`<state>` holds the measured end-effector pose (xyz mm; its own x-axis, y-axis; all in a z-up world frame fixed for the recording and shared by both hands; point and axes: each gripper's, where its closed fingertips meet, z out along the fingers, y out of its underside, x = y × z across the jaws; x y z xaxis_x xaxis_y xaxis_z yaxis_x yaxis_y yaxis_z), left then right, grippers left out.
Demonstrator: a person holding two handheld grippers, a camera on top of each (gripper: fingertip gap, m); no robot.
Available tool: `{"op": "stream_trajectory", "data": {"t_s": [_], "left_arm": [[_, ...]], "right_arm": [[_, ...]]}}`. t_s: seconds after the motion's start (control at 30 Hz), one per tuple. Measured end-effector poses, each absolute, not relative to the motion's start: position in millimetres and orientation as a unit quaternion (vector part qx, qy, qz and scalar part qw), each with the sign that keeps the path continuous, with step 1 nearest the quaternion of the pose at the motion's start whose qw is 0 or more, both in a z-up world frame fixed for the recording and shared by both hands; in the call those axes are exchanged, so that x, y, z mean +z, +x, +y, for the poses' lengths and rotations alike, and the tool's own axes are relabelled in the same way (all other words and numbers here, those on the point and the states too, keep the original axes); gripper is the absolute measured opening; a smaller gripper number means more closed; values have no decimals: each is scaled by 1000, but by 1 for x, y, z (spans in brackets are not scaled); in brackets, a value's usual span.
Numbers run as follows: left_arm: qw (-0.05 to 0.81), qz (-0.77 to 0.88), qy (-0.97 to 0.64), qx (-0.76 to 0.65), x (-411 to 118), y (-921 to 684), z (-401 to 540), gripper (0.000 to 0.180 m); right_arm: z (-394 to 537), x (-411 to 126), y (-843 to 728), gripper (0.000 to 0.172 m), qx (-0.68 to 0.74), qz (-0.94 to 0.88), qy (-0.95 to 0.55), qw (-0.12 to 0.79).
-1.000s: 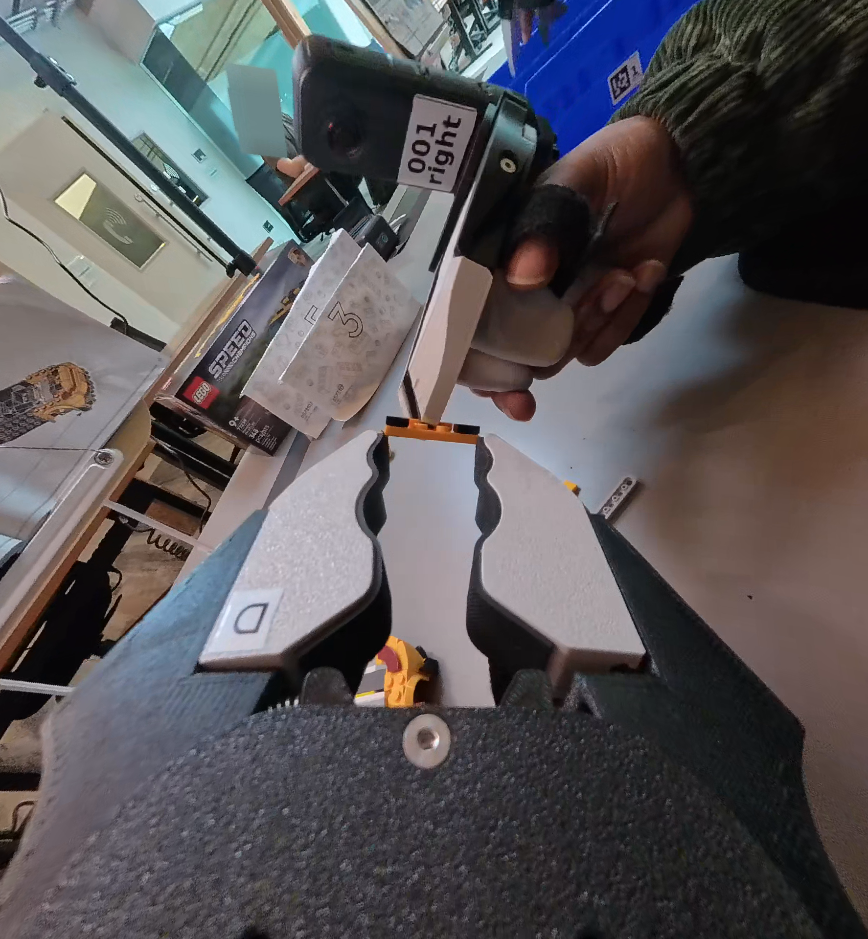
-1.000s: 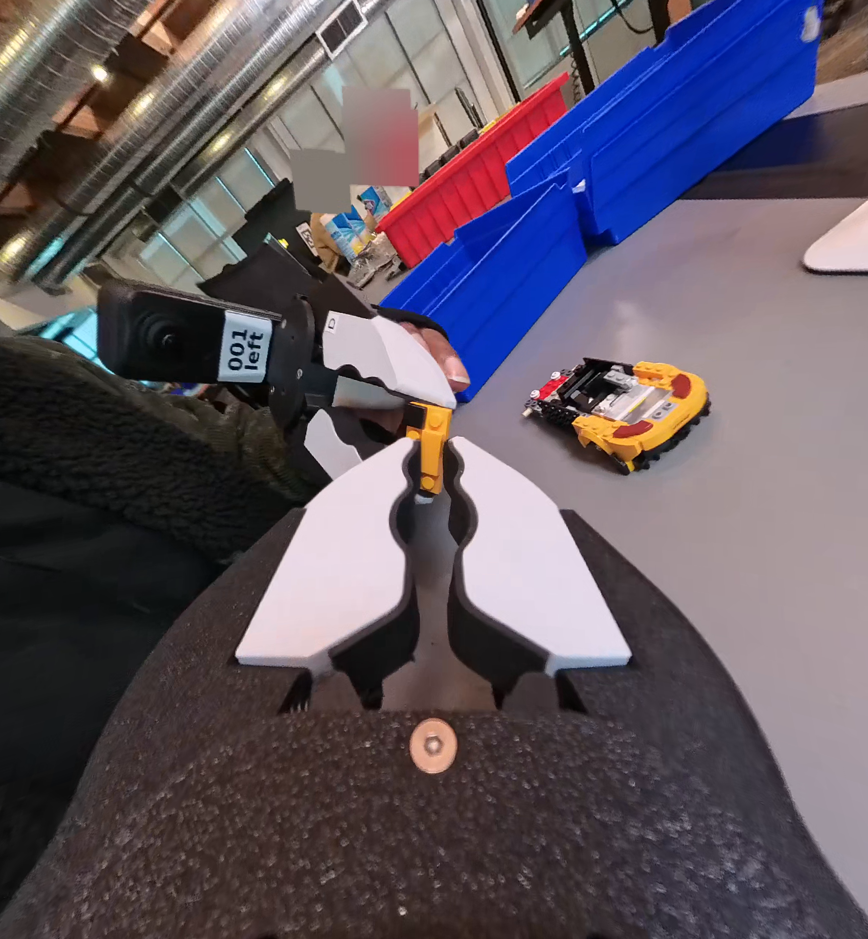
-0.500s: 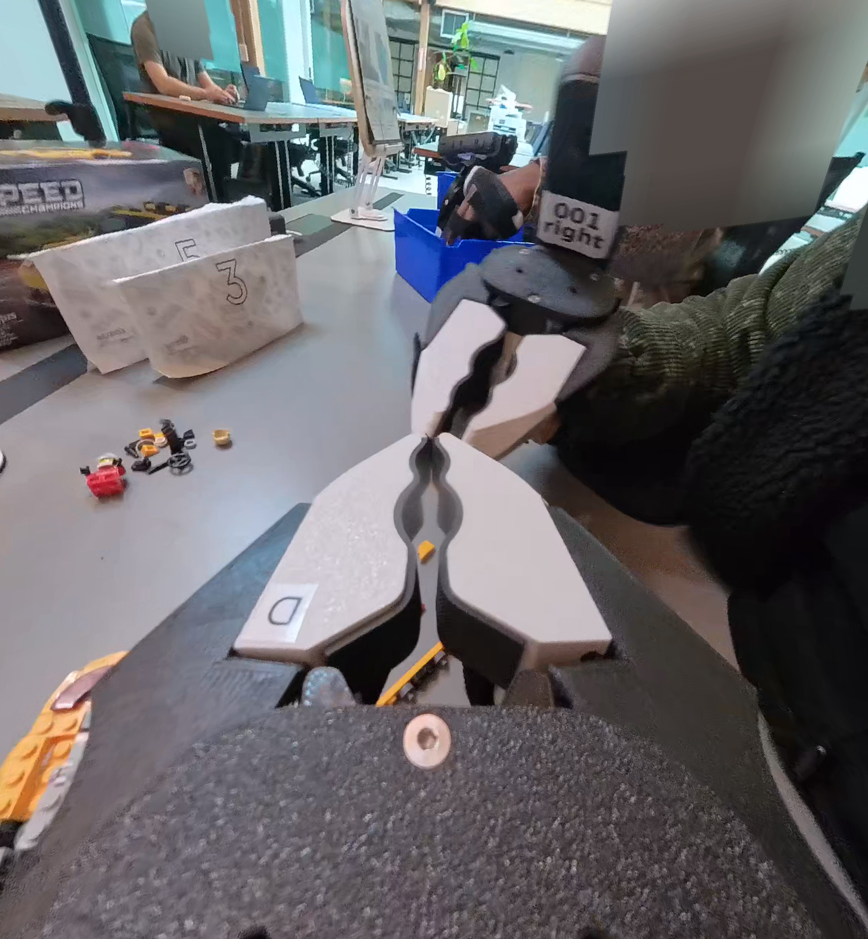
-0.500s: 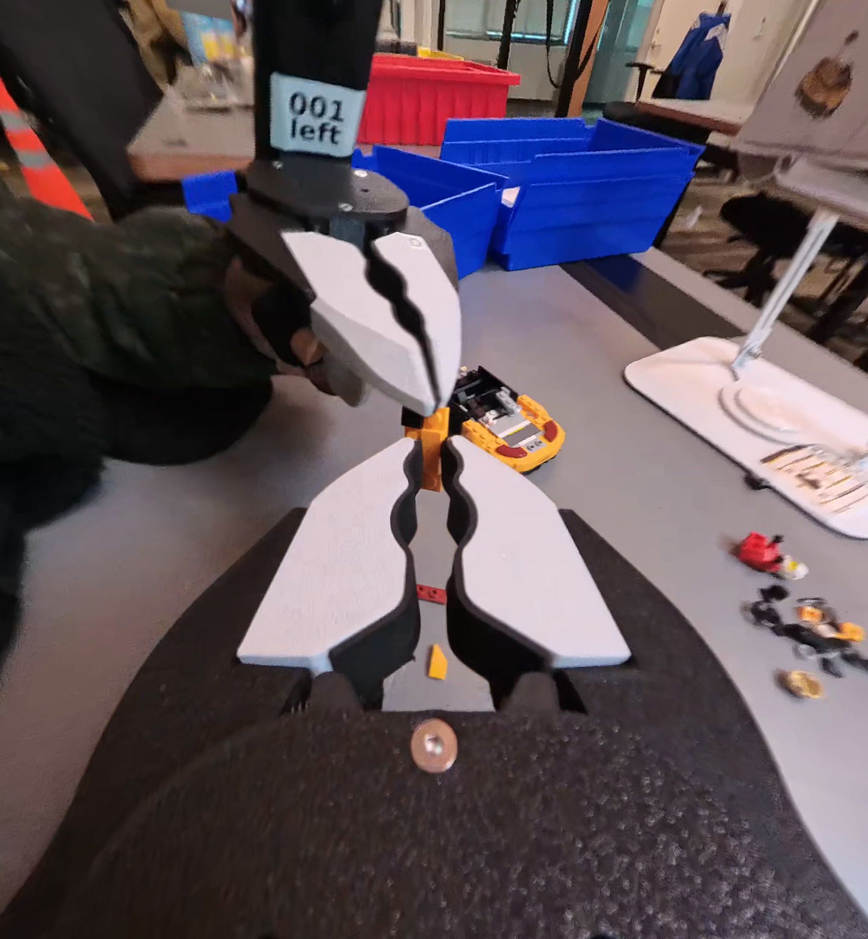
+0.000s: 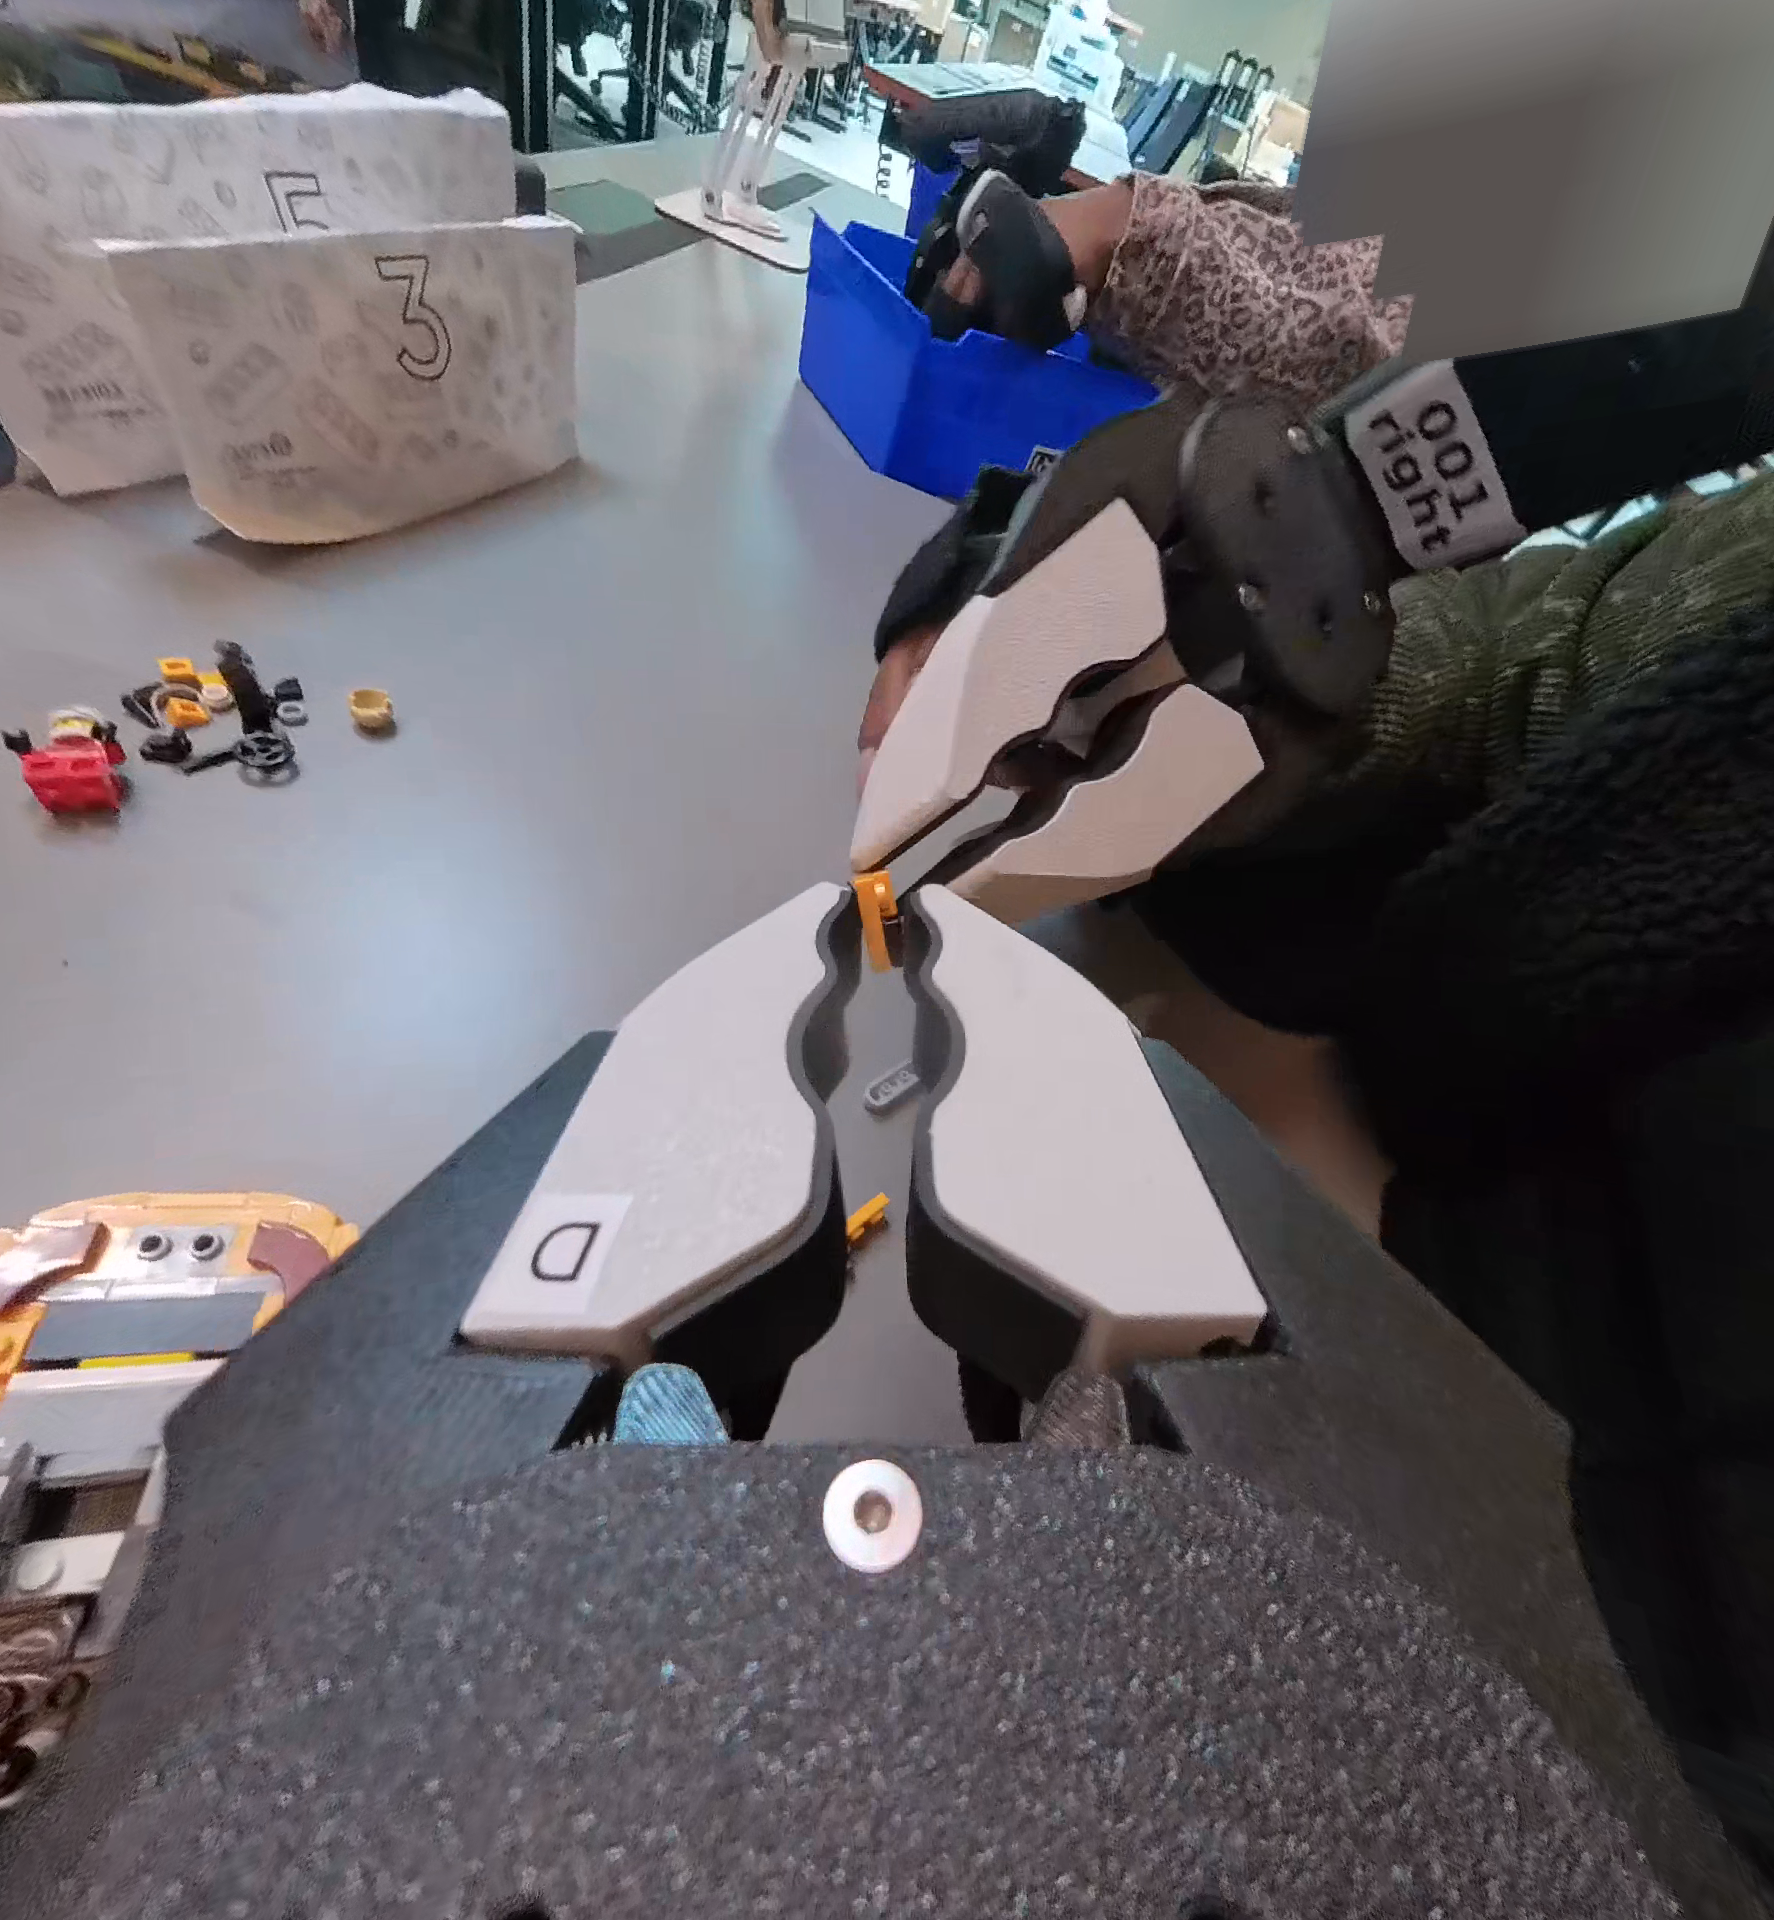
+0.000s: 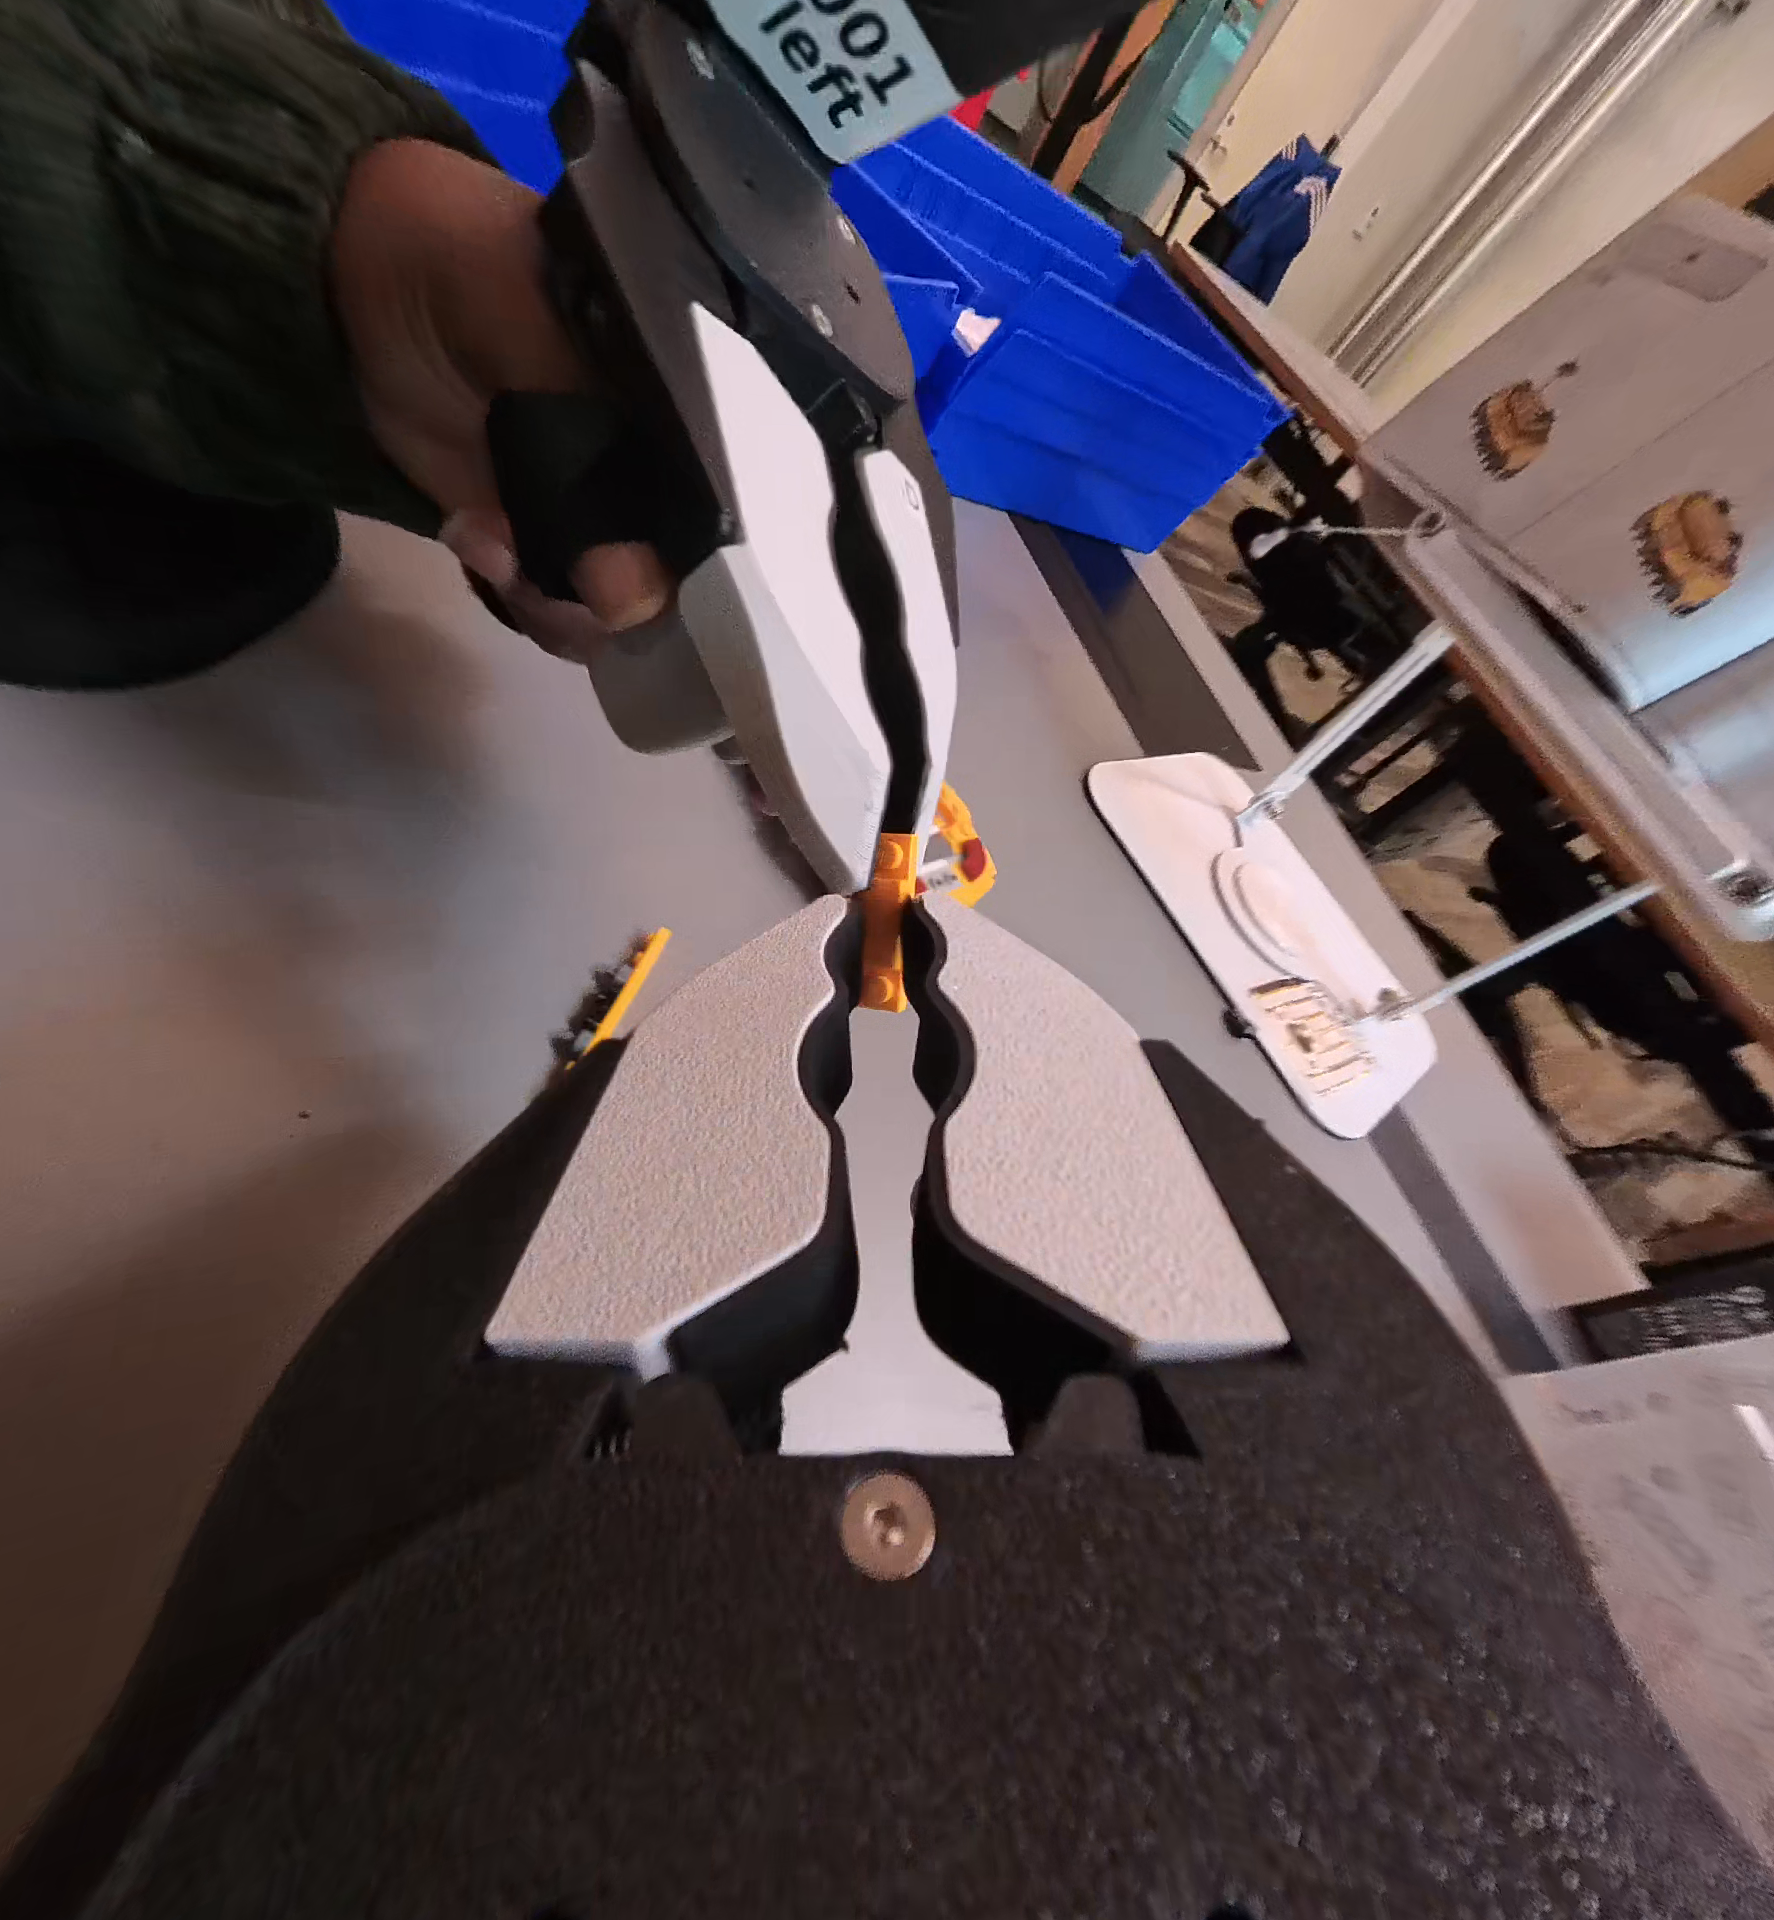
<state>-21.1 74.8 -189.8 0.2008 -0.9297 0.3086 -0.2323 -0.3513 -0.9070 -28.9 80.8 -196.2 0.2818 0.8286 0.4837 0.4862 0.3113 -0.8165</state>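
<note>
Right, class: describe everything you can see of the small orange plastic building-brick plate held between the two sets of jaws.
The small orange plastic building-brick plate is narrow and flat, with round studs along one face, glossy and hard-looking. It hangs in the air above the grey table, gripped at both ends: the right gripper pinches its near end, the left gripper its far end. A darker piece seems attached to one side in the left wrist view.

Grey table (image 5: 447,935) w/ loose bricks (image 5: 208,717)

Black pebbled gripper (image 5: 878,914) bodies, pale grey wavy-edged jaws, dark green sleeve (image 6: 104,260).
</note>
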Motion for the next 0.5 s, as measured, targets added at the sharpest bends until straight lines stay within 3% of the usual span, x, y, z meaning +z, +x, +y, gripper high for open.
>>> {"op": "stream_trajectory", "data": {"t_s": [0.23,0.5], "left_arm": [[309,318,-695,-566,-185,-18,78,6],[230,241,-682,-651,-188,-15,77,5]], "right_arm": [[82,-189,-26,7,-2,-615,-486,621],[77,-192,-23,6,-21,-631,-456,627]]}}
